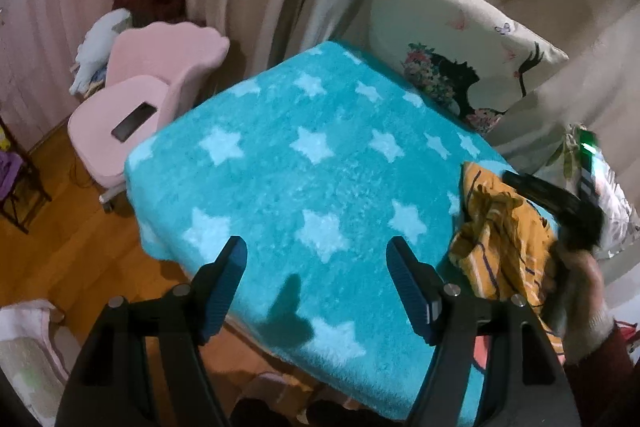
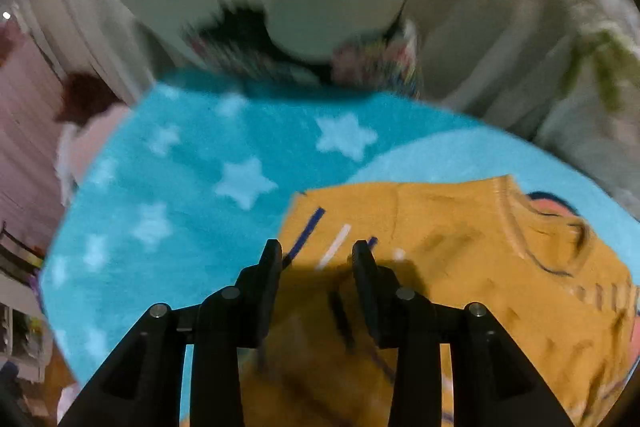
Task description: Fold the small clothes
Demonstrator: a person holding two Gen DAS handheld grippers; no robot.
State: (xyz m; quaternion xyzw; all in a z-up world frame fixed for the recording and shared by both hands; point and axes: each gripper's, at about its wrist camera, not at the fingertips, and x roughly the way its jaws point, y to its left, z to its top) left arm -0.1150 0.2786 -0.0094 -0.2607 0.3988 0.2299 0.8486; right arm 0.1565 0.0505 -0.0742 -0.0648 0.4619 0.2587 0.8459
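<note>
The little yellow shirt [image 2: 460, 267] lies bunched near the right edge of the blue star blanket [image 1: 312, 163]. The right gripper [image 2: 316, 255] is partly open just over it, holding nothing. The left gripper [image 1: 316, 251] hangs wide open over bare blanket. Best to pull the shirt to the middle and smooth it flat first.
</note>
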